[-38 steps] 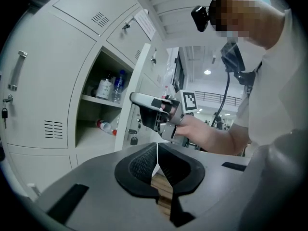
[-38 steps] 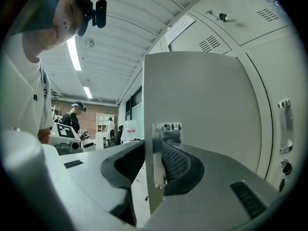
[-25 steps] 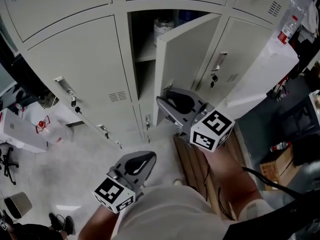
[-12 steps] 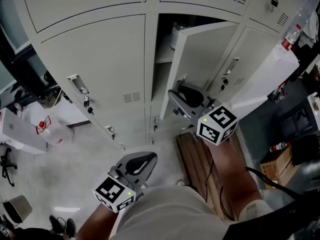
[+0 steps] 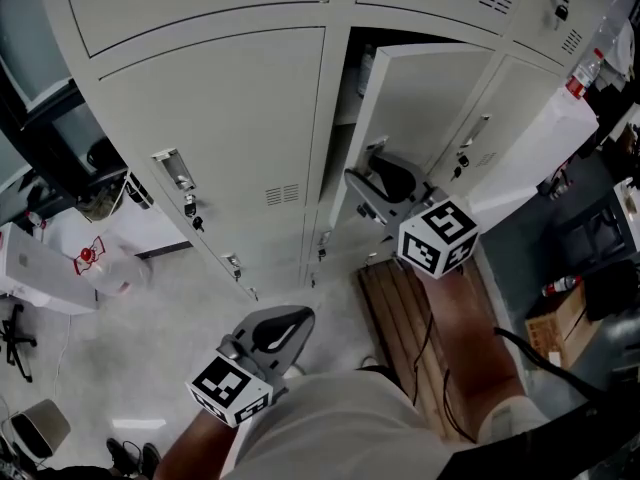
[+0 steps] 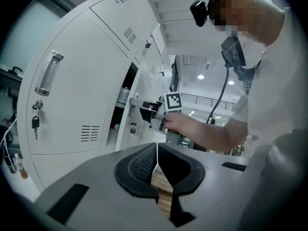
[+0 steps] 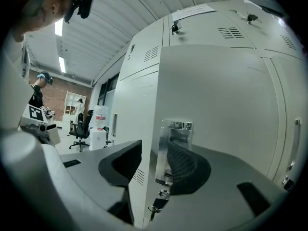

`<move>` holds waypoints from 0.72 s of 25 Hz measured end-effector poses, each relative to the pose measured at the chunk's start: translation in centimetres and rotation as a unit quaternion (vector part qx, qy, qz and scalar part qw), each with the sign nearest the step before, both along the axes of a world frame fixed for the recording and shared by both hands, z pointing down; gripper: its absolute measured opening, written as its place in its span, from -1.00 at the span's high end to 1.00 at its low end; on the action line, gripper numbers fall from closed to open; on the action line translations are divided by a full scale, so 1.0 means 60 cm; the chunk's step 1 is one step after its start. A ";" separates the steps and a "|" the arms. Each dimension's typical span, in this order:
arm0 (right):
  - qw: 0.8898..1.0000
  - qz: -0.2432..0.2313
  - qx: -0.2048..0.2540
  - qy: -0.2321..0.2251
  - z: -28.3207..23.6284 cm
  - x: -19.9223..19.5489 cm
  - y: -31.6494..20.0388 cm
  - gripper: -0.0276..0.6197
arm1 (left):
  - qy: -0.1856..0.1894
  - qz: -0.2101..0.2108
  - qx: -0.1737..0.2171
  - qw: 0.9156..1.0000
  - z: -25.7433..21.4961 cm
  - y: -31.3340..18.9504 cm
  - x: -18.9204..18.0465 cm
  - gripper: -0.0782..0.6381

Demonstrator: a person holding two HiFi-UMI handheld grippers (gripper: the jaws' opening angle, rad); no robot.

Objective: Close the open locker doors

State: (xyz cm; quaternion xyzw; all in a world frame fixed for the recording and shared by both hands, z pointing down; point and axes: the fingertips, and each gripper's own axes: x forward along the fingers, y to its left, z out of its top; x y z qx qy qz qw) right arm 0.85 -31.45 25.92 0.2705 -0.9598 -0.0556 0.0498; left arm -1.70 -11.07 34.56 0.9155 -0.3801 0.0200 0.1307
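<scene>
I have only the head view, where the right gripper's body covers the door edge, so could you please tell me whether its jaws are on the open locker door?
Observer: In the right gripper view, the right gripper has its jaws apart, one on each side of the edge of the open locker door at the handle plate. They have just been opening and do not look clamped on it.
Operator: Thank you. Is the left gripper carrying anything?
Observer: No. The left gripper view shows the left gripper with its jaws together and nothing between them.
Operator: Is there anything near the handle to avoid?
Observer: A key hangs just below the handle plate.
</scene>
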 end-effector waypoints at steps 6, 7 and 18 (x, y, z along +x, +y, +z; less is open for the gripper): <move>1.000 0.017 0.004 -0.002 0.000 -0.018 -0.018 0.47 | -0.001 0.003 -0.008 1.000 0.007 0.002 -0.026 0.75; 1.000 0.017 0.005 -0.002 0.000 -0.021 -0.020 0.46 | 0.000 0.003 -0.009 1.000 0.008 0.002 -0.030 0.75; 0.999 0.031 0.009 -0.005 -0.001 -0.043 -0.050 0.43 | 0.000 0.003 -0.002 1.000 0.013 -0.006 -0.058 0.75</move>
